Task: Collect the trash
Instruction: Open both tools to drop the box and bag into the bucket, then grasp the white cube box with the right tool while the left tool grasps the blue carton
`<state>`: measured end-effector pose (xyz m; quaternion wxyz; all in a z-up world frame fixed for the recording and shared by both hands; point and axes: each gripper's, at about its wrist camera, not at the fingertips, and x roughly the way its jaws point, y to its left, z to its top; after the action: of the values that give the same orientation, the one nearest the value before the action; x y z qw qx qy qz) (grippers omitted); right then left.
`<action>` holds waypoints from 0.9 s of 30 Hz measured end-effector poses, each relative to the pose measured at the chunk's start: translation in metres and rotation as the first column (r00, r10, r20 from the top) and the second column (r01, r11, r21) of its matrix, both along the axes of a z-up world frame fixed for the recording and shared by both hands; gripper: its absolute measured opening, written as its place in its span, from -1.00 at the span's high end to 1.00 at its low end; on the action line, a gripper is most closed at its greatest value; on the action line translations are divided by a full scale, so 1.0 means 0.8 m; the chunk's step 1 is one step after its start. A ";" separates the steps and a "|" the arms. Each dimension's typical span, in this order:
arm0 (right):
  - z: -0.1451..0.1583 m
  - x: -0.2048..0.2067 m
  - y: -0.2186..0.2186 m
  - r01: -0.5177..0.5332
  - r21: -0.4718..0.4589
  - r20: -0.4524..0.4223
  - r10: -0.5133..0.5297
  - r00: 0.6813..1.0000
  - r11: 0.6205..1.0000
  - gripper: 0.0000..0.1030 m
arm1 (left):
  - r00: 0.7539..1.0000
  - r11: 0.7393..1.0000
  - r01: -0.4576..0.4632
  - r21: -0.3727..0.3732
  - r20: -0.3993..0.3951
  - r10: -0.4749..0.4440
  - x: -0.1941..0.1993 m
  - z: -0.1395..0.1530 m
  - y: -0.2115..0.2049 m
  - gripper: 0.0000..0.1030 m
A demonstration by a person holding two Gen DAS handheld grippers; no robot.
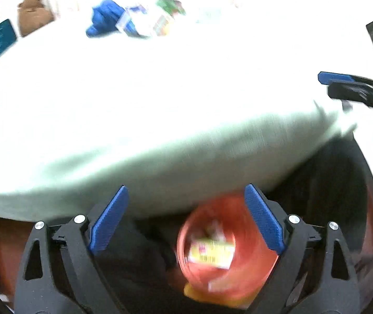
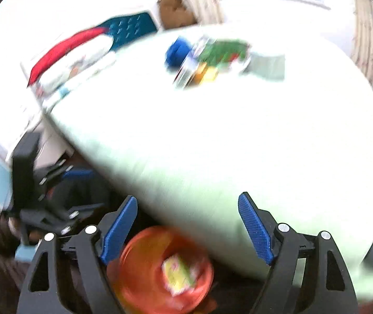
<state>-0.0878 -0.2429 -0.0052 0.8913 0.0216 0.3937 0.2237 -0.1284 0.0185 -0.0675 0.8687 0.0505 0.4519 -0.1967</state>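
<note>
Left wrist view: both tongs, left gripper (image 1: 186, 218) and right gripper (image 2: 187, 229), gape apart and empty; the crinkly wrappers (image 2: 210, 59) on the pale green table (image 2: 212, 144) look light, best pinched at an edge.

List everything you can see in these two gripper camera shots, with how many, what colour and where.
Bin: one, orange-red, on the floor below the near edge of the surface.
Yellow wrapper: one, yellow and white, inside the bin.
Surface: one, pale green-white cloth, filling most of both views.
Trash pile: one blurred cluster, blue, green, yellow and white, at the far side of the surface.
Brown stuffed toy: one, brown, beyond the far edge.
Teal mat: one, teal, left of the toy.
Left gripper: one, black with blue pads, open above the bin.
Right gripper: one, same colours, open above the bin.
</note>
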 end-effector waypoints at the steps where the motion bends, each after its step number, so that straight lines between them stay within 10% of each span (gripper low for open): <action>1: 0.010 0.025 -0.008 0.028 -0.004 0.020 -0.028 0.999 1.000 -0.52 | 1.000 0.999 -0.027 -0.024 0.010 0.027 0.013 0.007 0.004 -0.71; 8: 0.031 0.187 -0.027 0.125 -0.112 0.157 -0.106 0.982 0.986 -0.80 | 0.989 0.979 -0.140 -0.147 0.032 0.146 0.062 0.037 0.023 -0.71; 20: -0.013 0.333 -0.018 0.033 -0.139 0.109 -0.018 0.994 0.990 -0.83 | 0.986 0.975 -0.152 -0.161 0.047 0.161 0.127 0.067 0.025 -0.71; 27: -0.020 0.341 -0.017 0.000 -0.050 0.097 0.005 0.995 0.999 -0.38 | 0.986 0.986 -0.126 -0.113 0.093 0.137 0.169 0.061 -0.021 -0.71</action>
<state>0.1850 -0.2563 -0.0213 0.9094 -0.0120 0.3555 0.2157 0.0068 0.0016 -0.0183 0.9029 -0.0162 0.3986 -0.1601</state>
